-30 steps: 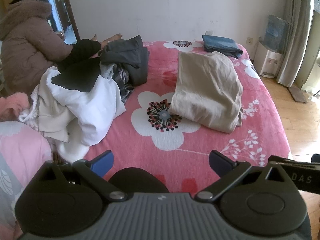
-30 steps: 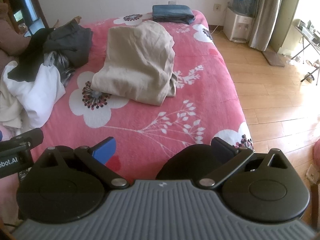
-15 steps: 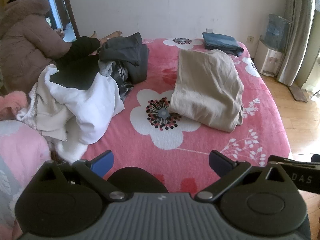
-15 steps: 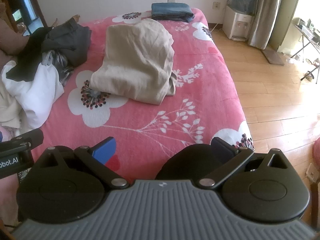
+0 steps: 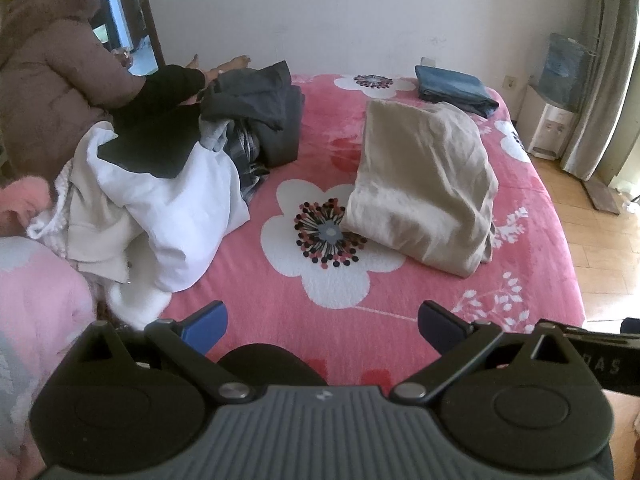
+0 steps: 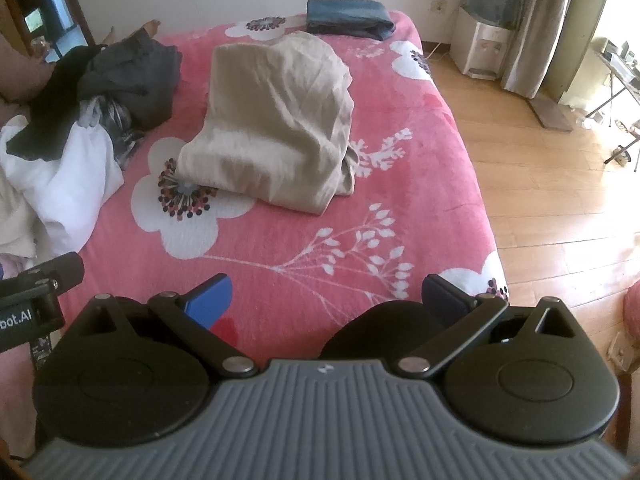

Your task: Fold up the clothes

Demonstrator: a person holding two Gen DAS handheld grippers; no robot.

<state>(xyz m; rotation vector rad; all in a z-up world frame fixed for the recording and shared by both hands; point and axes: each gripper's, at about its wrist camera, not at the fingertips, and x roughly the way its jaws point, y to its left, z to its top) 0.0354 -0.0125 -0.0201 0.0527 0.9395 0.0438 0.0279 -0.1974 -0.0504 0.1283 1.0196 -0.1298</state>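
Ahead of both spread, empty sets of jaws, the beige garment (image 5: 420, 184) lies lengthwise up the bed (image 5: 280, 320), seemingly nearer the right gripper (image 6: 326, 298) than the left gripper (image 5: 322, 322).

clothes pile (image 5: 160, 184): left side cut off | seated person (image 5: 52, 80): partly out of frame

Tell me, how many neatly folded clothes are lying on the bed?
2: the beige garment in the middle of the bed, and the blue one at the far end near the wall. The heap of clothes on the left may hide more.
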